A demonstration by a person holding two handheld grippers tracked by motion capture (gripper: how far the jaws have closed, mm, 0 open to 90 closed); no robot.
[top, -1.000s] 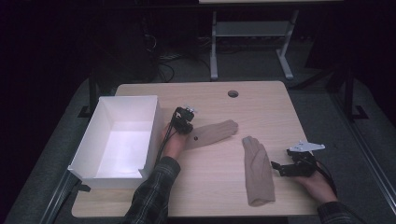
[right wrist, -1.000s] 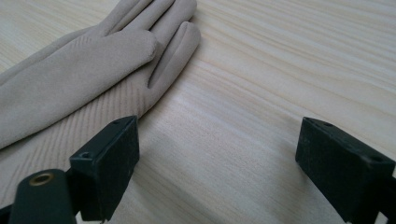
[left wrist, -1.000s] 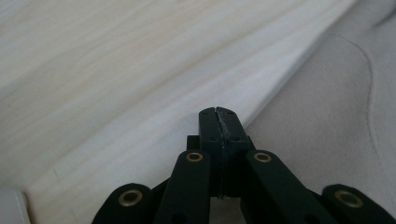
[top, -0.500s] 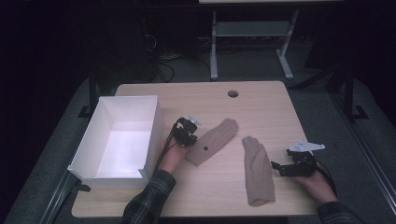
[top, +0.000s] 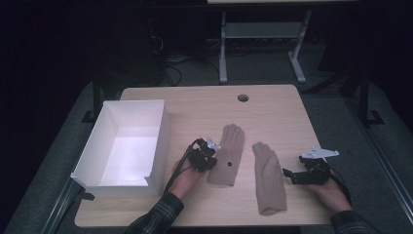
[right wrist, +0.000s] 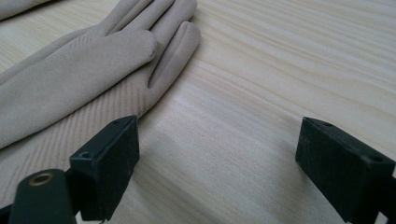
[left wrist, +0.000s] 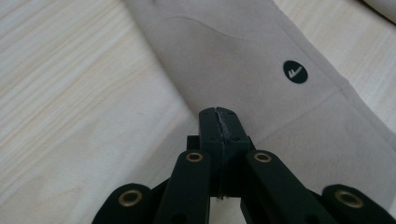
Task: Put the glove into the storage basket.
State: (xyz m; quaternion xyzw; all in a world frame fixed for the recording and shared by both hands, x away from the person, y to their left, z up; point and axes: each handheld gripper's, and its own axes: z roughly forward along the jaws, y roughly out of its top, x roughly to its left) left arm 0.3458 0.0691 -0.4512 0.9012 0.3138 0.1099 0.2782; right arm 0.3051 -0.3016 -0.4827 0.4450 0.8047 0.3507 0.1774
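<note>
Two tan gloves lying on the table (top: pixel 272 105), none in the white box (top: pixel 160 131) yet. Left gripper (left wrist: pixel 218 119) pinched shut on left glove (top: pixel 228 156). Right gripper (right wrist: pixel 217 154) wide open just beside right glove (top: pixel 269 178)

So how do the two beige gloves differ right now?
The left glove is pinched at its edge by the shut left gripper; the right glove lies free, beside the open right gripper. The left glove shows a small dark round logo, the right one none. The left glove sits farther up the table, the right nearer the person. Both are beige, flat, fingers pointing away.
</note>
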